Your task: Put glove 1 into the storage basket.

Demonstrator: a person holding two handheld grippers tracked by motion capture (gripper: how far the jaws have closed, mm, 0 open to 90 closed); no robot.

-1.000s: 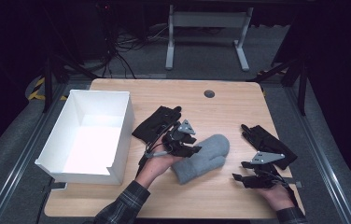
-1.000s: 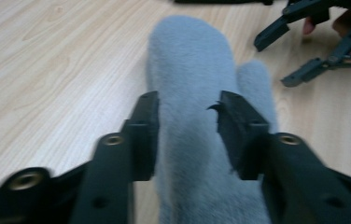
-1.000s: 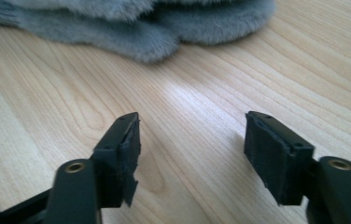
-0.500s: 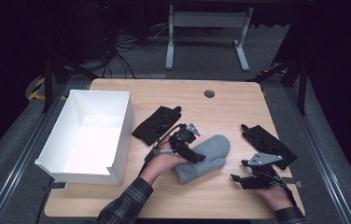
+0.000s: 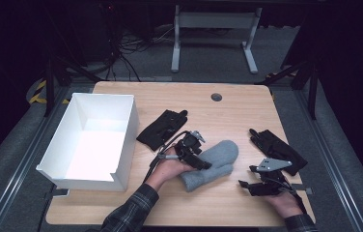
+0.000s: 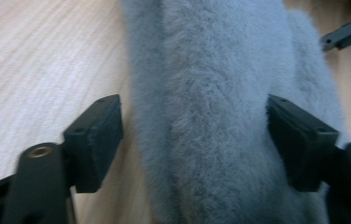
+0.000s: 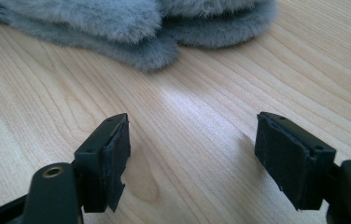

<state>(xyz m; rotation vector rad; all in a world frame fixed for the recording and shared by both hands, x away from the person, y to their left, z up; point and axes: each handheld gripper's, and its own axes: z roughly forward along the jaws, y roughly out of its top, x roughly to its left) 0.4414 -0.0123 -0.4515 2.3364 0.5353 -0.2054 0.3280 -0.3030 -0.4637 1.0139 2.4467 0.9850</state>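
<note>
The white box (image 5: 90,140) at the left edge of the tabletop (image 5: 228,104) is standing empty, so the work of collecting the gloves is, as I judge it, only beginning: nothing is lying in the box yet. The grey fluffy mitten (image 5: 213,162) is lying near the middle of the tabletop, a little toward the near edge, and the left hand-held gripper (image 5: 196,159) is resting over its cuff end. In the left gripper view the jaws are standing apart on both sides of the mitten (image 6: 206,121); one jaw is touching or almost touching the fur, the other is a little apart from it, so the mitten is between them but not yet clamped. The next step is probably to close on it and carry it to the box. One black glove (image 5: 162,128) is lying between the box and the mitten, and another black glove (image 5: 278,150) is lying near the right edge; both are waiting untouched. The right hand-held gripper (image 5: 257,188) is lying low near the near right corner, just in front of that second glove, with jaws wide apart and holding nothing; in its own view the mitten (image 7: 131,23) is lying well ahead of it on the bare wood.
</note>
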